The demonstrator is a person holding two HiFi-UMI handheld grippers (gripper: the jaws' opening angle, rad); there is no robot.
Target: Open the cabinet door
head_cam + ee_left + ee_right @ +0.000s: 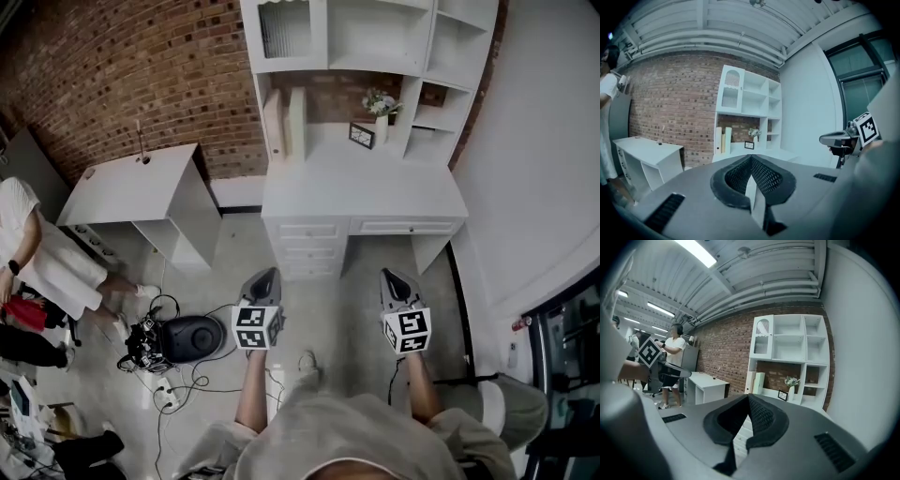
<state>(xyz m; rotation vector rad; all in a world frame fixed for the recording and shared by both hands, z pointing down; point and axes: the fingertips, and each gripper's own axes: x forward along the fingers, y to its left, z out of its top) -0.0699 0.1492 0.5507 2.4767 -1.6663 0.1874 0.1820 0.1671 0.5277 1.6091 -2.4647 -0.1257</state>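
The white desk unit [366,192] stands against the brick wall with a shelf hutch on top. Its cabinet door [284,30], white with an arched ribbed glass pane, sits shut at the hutch's top left; it also shows as the door [731,89] in the left gripper view and the door [762,339] in the right gripper view. My left gripper [267,274] and right gripper [387,275] hang side by side over the floor, well short of the desk, both shut and holding nothing. Each points towards the hutch: the left gripper [751,157], the right gripper [748,396].
A second white desk [131,183] stands to the left. A person in white [37,248] is at the far left. A black device with cables [183,337] lies on the floor left of my feet. A vase [381,105], a frame [362,135] and upright boards [284,120] sit on the desk. A white wall closes the right.
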